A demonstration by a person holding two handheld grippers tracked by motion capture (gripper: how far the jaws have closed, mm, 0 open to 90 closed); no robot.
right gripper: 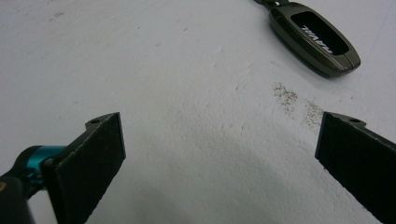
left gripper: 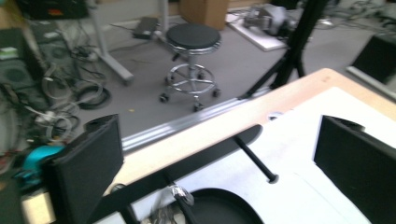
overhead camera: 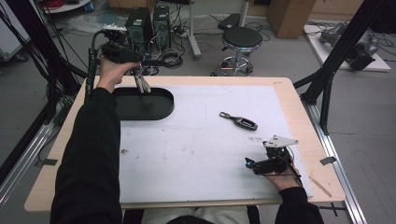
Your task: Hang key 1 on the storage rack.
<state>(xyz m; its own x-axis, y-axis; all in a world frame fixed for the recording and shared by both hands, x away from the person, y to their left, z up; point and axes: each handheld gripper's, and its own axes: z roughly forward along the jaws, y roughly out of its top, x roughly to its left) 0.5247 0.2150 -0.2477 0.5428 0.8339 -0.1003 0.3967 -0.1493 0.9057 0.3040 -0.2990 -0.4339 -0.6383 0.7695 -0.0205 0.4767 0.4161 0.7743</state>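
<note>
A black oval tray (overhead camera: 163, 109) lies at the far left of the white mat (overhead camera: 201, 149). My left gripper (overhead camera: 136, 65) is raised above its far rim, and in the left gripper view its jaws stand wide apart, open (left gripper: 219, 154). A bunch of silver keys (overhead camera: 141, 83) is in the air just below it, over the tray (left gripper: 224, 210); the key ring (left gripper: 181, 194) shows low between the jaws, and I cannot tell what holds it. A dark car key fob (overhead camera: 240, 122) lies on the mat right of centre. My right gripper (overhead camera: 261, 164) rests near the front right, open (right gripper: 219, 154), the fob (right gripper: 317, 39) ahead of it.
A black stool (overhead camera: 241, 39), computer towers (overhead camera: 149, 23) and loose cables stand on the floor beyond the table's far edge. Black frame posts (overhead camera: 327, 79) rise at both sides. A bare wooden border (overhead camera: 303, 116) runs around the mat.
</note>
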